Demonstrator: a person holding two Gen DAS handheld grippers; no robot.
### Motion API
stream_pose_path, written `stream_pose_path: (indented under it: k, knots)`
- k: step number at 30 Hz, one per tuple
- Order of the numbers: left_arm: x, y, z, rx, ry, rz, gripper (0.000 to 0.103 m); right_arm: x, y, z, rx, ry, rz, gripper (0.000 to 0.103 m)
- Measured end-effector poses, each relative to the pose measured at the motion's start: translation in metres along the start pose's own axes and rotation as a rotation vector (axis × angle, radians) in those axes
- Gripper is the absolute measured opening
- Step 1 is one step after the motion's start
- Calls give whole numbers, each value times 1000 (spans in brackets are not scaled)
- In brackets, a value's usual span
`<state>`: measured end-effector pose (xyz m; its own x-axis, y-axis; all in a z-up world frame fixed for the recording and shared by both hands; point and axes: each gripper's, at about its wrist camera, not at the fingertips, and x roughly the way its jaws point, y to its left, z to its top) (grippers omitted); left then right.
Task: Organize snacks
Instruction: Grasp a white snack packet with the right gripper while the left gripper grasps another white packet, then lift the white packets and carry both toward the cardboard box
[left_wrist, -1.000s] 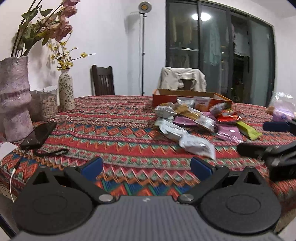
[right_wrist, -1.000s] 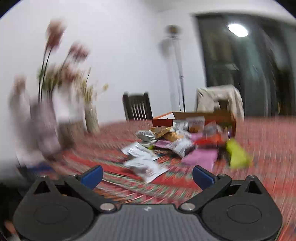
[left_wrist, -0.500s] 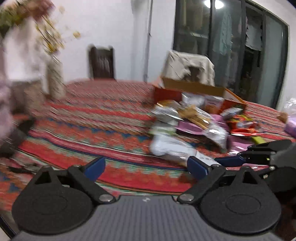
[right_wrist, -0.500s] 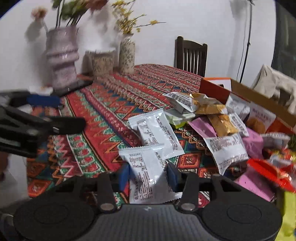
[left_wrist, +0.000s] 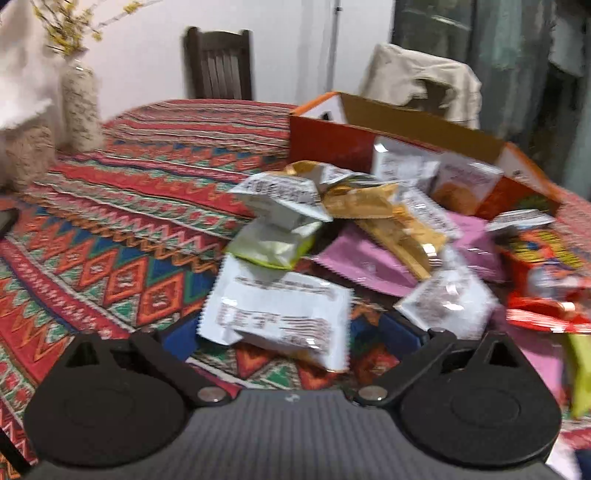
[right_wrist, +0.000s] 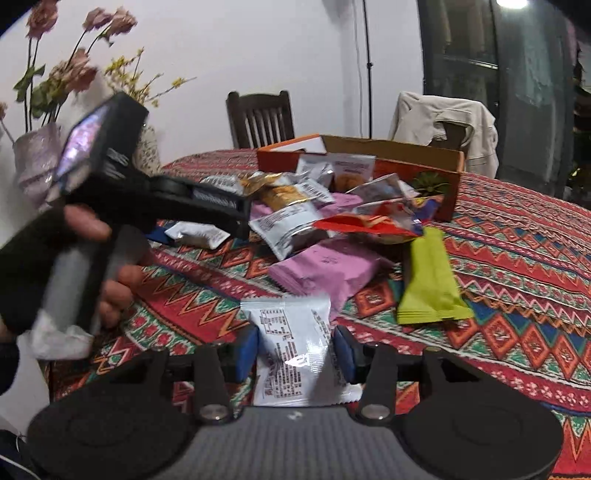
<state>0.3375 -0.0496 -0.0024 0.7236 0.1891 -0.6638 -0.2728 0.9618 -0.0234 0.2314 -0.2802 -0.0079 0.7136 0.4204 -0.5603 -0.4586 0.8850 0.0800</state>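
The right claw (right_wrist: 295, 350) has narrowed from wide apart a second ago onto a white snack packet (right_wrist: 295, 347); its blue pads now sit against the packet's two sides, and the jaws are easing open slightly. The packet lies near the table's (right_wrist: 517, 266) near edge, in front of a pink packet (right_wrist: 325, 269) and a green bar (right_wrist: 432, 280). The left claw (left_wrist: 291, 332), earlier over bare tablecloth, has swung across to the snack pile; its jaws are closing around another white packet (left_wrist: 273, 310), pads not clearly pressing it. Behind the pile stands the orange box (left_wrist: 332, 140) with some packets inside. In the right view a gloved hand (right_wrist: 74, 258) carries the left tool.
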Motion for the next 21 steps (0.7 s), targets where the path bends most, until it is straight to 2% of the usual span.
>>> stream_pose_path:
  k: [2,3,6,8,10,11,12,14,16,18,21]
  knots:
    - [-8,1,-6,10,-63,43,63,0,-6,0,-16,2,-17,45]
    - [-14,4,-9,5,-66,44,57,0,-7,0,-23,1,-21,45]
    - [-29,18,-19,-7,-67,6,50,-3,-14,-3,-17,1,-5,45]
    - [-45,25,-29,31,-42,-63,50,-5,-14,-5,-18,3,6,44]
    - [-66,29,-43,162,-17,-197,52,-8,-11,-7,-28,4,6,44]
    - [-75,31,-50,223,-10,-253,58,-11,-9,-7,-28,3,12,43]
    - [-85,35,-58,289,-3,-287,73,-13,-9,-8,-23,2,19,43]
    - [-98,38,-68,386,-17,-272,89,-17,-7,-11,-18,-6,18,43]
    - [-109,41,-72,439,-65,-247,92,-18,-7,-15,-11,-8,2,44]
    - [-111,41,-73,443,-81,-271,100,-19,-4,-17,-10,-11,-9,46]
    - [-107,35,-74,438,-33,-281,100,-20,-3,-19,-5,-14,-10,58]
